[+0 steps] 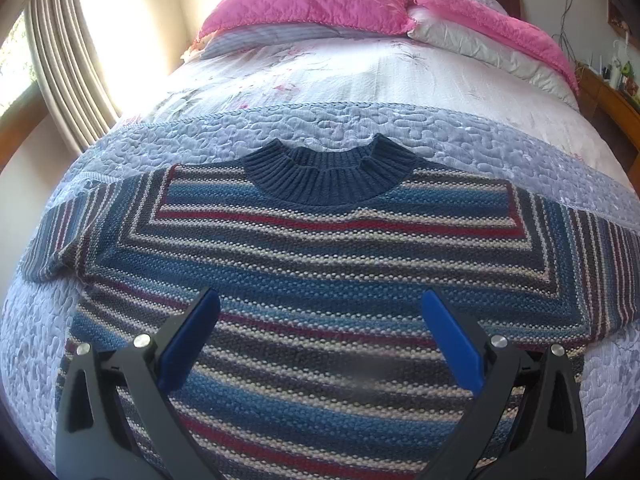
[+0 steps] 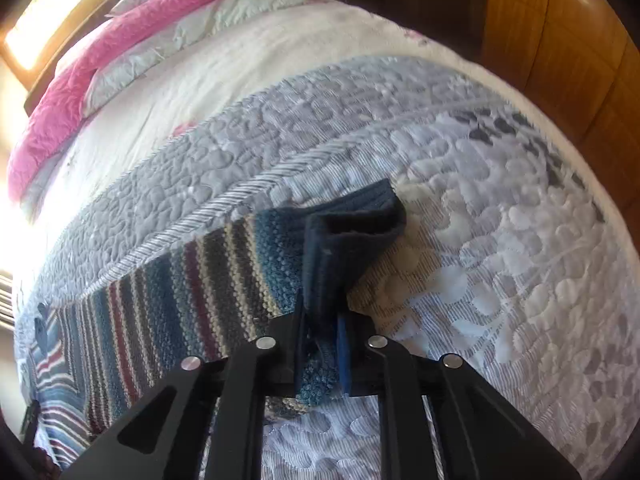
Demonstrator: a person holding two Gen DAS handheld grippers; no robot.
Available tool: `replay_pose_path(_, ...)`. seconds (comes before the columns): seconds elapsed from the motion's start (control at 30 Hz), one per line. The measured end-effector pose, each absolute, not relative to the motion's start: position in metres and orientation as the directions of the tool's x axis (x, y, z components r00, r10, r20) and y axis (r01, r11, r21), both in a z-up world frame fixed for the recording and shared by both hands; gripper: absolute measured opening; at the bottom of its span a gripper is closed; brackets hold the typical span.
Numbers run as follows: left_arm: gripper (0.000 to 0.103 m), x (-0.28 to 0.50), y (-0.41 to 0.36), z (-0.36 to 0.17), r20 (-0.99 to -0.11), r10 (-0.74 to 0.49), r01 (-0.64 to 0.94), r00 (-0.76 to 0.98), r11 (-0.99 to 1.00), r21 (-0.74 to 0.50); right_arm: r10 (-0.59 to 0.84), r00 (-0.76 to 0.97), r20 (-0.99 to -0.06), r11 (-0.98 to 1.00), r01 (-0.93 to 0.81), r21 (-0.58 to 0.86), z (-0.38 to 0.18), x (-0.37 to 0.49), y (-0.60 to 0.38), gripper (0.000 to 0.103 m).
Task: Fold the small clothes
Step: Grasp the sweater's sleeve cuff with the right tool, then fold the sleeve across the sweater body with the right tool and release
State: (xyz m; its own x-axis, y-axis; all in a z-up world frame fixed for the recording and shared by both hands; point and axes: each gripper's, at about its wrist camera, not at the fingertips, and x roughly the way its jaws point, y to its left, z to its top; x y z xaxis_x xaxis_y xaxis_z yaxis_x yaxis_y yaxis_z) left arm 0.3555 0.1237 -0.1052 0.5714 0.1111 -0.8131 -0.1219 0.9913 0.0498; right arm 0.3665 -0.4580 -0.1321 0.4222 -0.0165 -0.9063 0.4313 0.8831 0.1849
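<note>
Home bedrm — quilted bed | pink pillows | curtains

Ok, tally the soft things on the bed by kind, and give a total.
Striped knitted sweater with navy ribbed collar: 1
Pink quilted pillows: 2
Pale lilac quilted bedspread: 1
Total: 4
</note>
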Motion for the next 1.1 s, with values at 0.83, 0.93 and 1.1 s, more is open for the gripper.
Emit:
replay_pose_path(0.83, 0.100, 0.351, 0.204, -0.110, -0.855, -0.007, -0.098, 0.518, 0.993, -0.068, 0.259, 0.351, -0.900, 0.948, -0.271, 0.167, -0.131, 0.390, -0.076, 0.021)
replay_pose_path(0.93, 0.100, 0.351, 0.195, -0.111, -0.855, -0.052, -0.066, 0.516, 0.993, -0.100, 0.353, 0.350, -0.868, 0.923, -0.283, 0.262, -0.123, 0.377, -0.093, 0.029)
replay_pose_path(1.1, 0.100, 0.352, 0.155, -0.114, -0.852, -0.227, 0.014, 0.472, 0.968, -0.251, 0.378, 0.409, -0.830, 0.923, -0.239, 0.302, -0.106, 0.340, -0.143, 0.030)
